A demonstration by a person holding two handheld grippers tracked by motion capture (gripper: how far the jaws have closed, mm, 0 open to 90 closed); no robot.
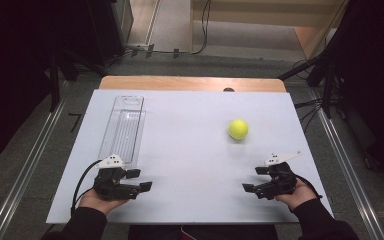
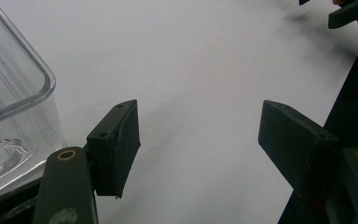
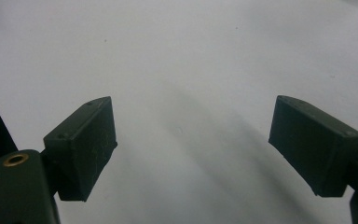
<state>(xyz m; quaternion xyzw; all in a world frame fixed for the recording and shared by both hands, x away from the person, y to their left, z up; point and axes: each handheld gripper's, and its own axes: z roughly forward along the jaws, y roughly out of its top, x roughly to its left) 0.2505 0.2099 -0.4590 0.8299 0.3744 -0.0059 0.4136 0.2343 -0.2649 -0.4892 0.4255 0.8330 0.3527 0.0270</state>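
A yellow-green tennis ball point(image 1: 238, 129) rests on the white table point(image 1: 190, 150), right of centre. A long clear plastic tray point(image 1: 122, 129) lies at the left, empty as far as I can see; its rounded near corner point(image 2: 23, 93) is just left of my left jaws. My left gripper point(image 1: 141, 179) sits open near the front left edge, pointing right, nothing between its jaws. My right gripper point(image 1: 254, 179) sits open near the front right edge, pointing left, well short of the ball. In each gripper view the gap between the jaws point(image 2: 198, 140) point(image 3: 193, 144) holds bare table.
The wooden far edge point(image 1: 192, 83) of the table runs behind the white surface. Metal rails point(image 1: 30, 165) flank both sides, with dark equipment and cables point(image 1: 310, 107) beyond. The other gripper's jaw tip point(image 2: 349, 11) is at the top right of the left gripper view.
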